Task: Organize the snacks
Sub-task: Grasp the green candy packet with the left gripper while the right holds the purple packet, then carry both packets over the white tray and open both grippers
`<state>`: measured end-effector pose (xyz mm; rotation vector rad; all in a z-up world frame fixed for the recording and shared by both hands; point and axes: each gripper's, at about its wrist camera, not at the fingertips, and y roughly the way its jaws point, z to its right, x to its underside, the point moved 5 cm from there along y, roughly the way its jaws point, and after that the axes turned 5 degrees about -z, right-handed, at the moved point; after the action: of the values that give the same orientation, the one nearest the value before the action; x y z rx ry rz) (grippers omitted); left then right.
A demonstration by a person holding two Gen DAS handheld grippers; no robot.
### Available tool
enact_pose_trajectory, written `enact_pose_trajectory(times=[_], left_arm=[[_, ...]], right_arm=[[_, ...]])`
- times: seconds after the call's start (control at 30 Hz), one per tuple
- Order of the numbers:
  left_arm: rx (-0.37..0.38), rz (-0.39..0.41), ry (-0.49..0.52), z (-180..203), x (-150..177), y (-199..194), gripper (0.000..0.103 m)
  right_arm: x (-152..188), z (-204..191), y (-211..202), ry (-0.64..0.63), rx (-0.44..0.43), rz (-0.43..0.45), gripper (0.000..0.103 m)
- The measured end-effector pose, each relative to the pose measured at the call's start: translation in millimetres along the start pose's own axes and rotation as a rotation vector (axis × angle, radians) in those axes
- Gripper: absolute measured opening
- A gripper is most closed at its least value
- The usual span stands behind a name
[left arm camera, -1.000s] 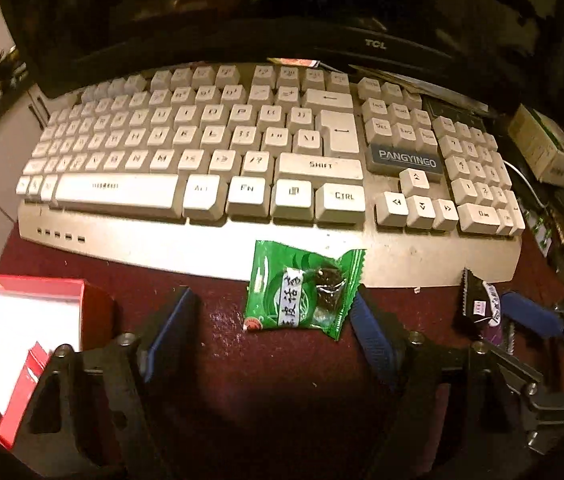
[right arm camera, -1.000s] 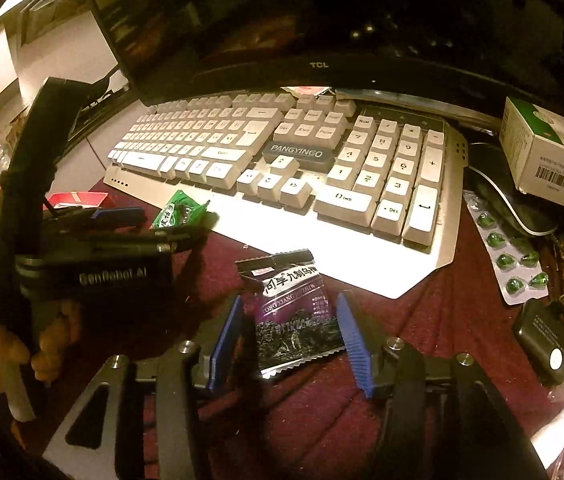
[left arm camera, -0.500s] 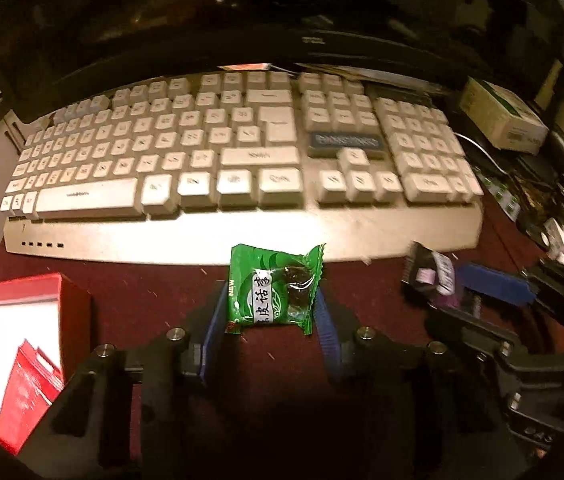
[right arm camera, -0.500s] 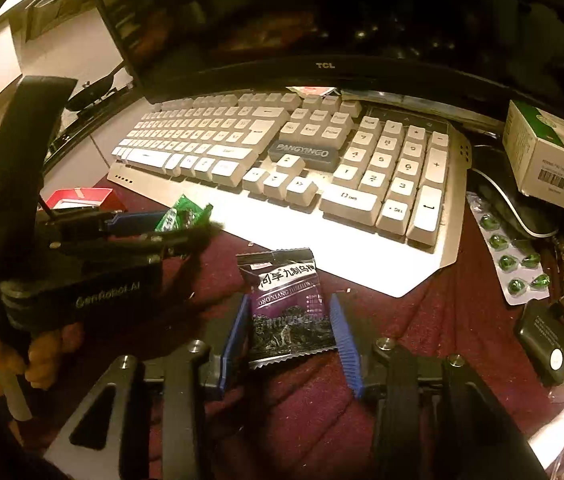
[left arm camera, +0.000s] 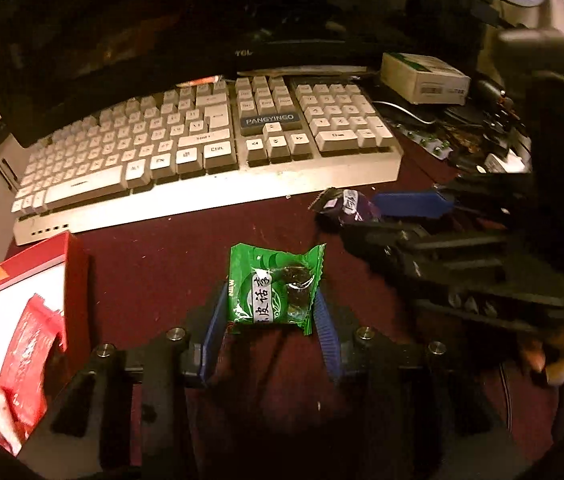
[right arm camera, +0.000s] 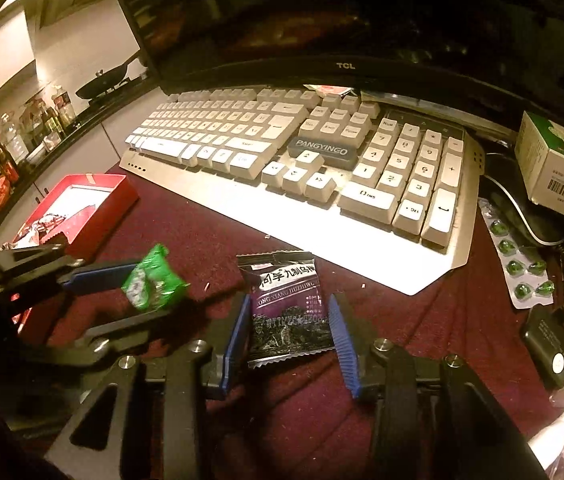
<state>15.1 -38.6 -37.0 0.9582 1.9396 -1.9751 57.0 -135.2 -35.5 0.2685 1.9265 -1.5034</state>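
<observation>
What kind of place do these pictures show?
Most likely a home computer desk. A white keyboard lies before a dark monitor on a maroon cloth. Behind, on the left, a counter holds bottles and a pan, which suggests a kitchen nearby.

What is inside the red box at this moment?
The red box has a white lining and holds red-and-white snack packets at its near end. How many, and anything beneath them, cannot be seen; the frame edge cuts the box off.
</observation>
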Motion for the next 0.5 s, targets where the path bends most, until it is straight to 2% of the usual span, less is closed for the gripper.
enact_pose_trajectory(times=[0.13,0.3,0.5], left_arm=[[0.008,-0.001,0.007,-1.8,13.3,-9.1,0.04],[0.027,0.001,0.028,-3.5,36.1,-25.4,0.04],[0.04,0.012,0.031,-10.9,61.7,-41.0,0.04]], right_arm=[[1.0,-1.5,0.6,-0.009,0.035,-0.005,0.041],[2.4,-9.6,4.7,-0.051,0.151,-0.024,0.04],[9.4,-18.2,0.9,0.025,0.269,-0.056,0.04]])
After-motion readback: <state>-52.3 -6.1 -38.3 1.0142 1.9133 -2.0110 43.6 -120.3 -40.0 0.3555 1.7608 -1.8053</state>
